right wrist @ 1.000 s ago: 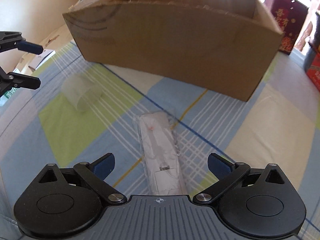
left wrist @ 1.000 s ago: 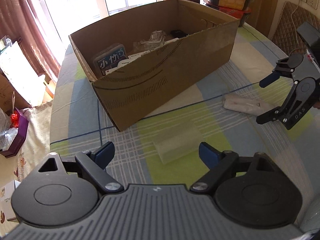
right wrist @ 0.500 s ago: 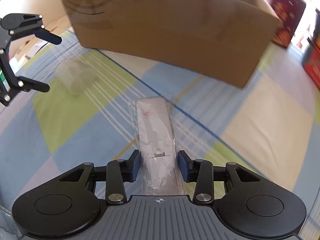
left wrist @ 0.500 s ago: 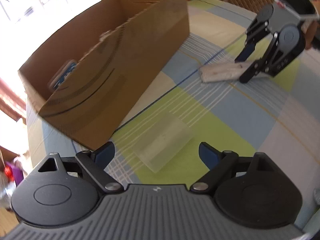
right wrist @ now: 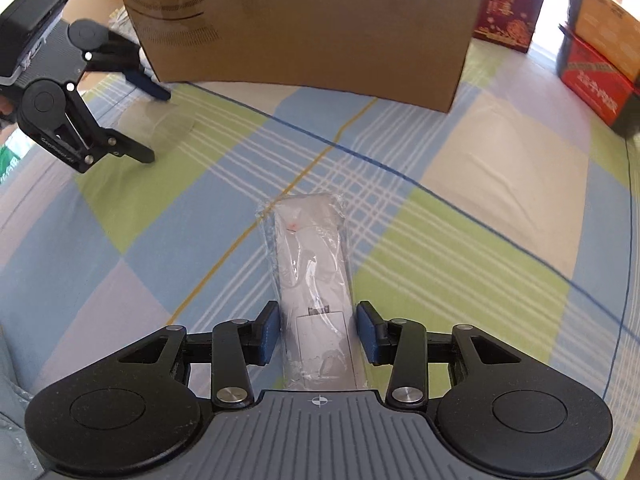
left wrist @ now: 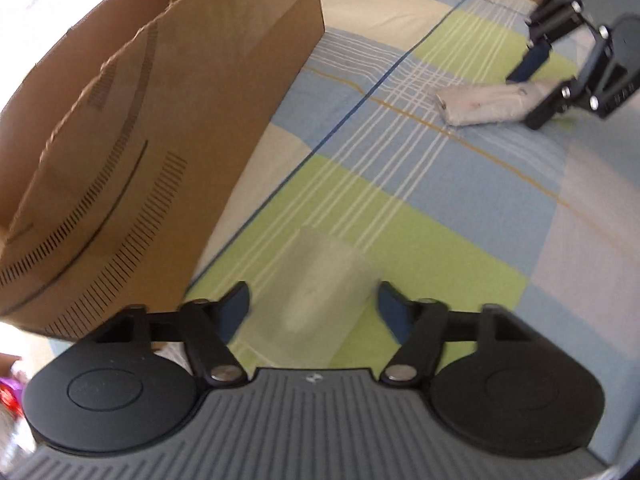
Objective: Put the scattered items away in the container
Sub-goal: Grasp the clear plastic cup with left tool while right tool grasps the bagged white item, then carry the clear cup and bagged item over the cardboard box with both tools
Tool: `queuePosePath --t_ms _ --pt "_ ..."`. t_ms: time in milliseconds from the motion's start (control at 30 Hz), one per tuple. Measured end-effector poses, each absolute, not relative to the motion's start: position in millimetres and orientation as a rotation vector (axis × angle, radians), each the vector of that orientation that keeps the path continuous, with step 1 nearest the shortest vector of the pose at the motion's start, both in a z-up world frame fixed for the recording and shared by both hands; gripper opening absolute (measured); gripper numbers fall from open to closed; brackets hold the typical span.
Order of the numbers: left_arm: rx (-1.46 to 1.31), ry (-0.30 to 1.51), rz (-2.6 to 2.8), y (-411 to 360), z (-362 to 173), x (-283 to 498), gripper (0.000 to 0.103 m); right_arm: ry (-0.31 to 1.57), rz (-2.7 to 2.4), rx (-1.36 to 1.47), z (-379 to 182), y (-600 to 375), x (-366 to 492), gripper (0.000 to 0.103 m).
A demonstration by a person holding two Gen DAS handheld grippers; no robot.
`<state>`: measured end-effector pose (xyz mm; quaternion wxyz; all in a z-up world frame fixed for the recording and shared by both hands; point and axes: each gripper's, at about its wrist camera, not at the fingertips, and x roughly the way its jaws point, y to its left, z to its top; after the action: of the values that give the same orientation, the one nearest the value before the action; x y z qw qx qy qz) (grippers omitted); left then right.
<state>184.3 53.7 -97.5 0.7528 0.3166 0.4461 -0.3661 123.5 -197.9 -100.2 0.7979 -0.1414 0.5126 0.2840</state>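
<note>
One cardboard box (right wrist: pixel 304 28), one clear plastic container (left wrist: pixel 316 296), one plastic-wrapped white remote (right wrist: pixel 314 280) — two grippers: left gripper (left wrist: pixel 312 304), right gripper (right wrist: pixel 318 332) — two red gift boxes (right wrist: pixel 508 4).

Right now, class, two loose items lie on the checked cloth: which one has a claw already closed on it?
The long white plastic-wrapped packet, pinched by the right claw. The clear plastic box only sits between the open left claw.

Little can be read. In the right wrist view, the dark red gift box (right wrist: pixel 510 4) behind the cardboard box carries gold Chinese characters, too blurred to make out. The red carton (right wrist: pixel 596 84) at the far right shows gold Chinese print, also unclear. The left gripper (right wrist: pixel 154 124) bears pale lettering on its arm, beginning "Gen", the rest illegible.
</note>
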Motion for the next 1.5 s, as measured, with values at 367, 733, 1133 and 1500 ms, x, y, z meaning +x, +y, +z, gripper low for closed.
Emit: queuePosePath --t_ms 367,733,1133,1500 --pt "0.53 1.118 -0.711 57 -95 161 0.05 1.081 0.598 -0.301 -100 -194 121 0.072" --pt "0.435 1.138 -0.68 40 -96 159 0.047 1.066 0.584 -0.34 -99 -183 116 0.042" --pt "0.399 1.051 -0.603 49 -49 140 0.047 1.071 0.613 -0.256 -71 -183 95 0.041" --pt "0.404 0.965 -0.547 54 -3 139 0.047 0.964 0.662 -0.223 -19 -177 115 0.041"
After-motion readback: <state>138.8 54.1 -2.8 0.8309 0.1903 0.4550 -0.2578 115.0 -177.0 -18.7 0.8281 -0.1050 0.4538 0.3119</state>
